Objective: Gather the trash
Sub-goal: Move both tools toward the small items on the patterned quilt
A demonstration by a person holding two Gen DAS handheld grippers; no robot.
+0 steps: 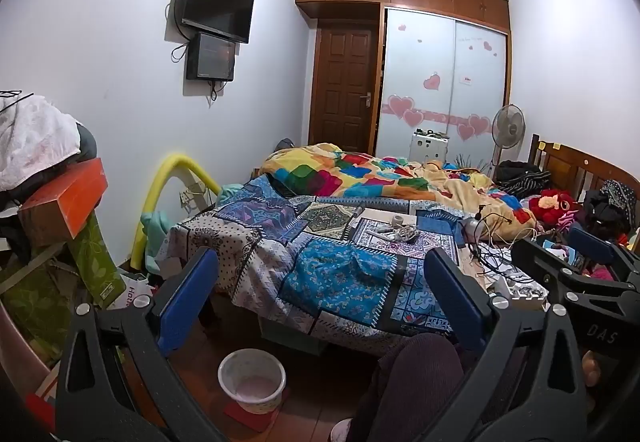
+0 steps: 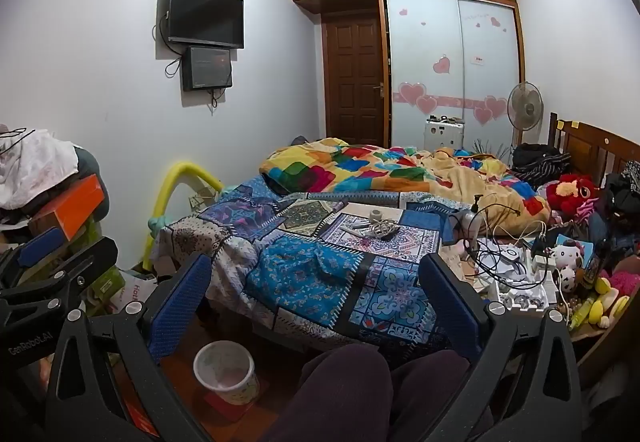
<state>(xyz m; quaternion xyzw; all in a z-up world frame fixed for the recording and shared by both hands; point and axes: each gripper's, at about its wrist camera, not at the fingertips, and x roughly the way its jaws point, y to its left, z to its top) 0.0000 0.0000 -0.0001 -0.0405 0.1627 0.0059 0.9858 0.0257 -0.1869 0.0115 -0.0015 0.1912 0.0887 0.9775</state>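
- The left gripper [image 1: 320, 298] hangs with its blue-padded fingers [image 1: 188, 298] spread wide, holding nothing and touching nothing, aimed over the near end of the patchwork-covered bed [image 1: 332, 270].
- The right gripper [image 2: 316, 298] is just as wide, nothing between its pads, pointing the same way; in the left wrist view it shows at the right edge [image 1: 576, 262].
- The trash bin [image 1: 252, 380], a pale round bucket, stands upright on the floor just in front of the bed's near end, mouth facing up, its long axis vertical; it sits on a red mat [image 1: 250, 416].
- On the bed, well beyond the bin, a small clutter of scraps and cords [image 2: 376, 230] lies beside a tape roll [image 2: 376, 215]; what each scrap is cannot be told.
- The person's knees [image 2: 352, 382] sit beside the bin.
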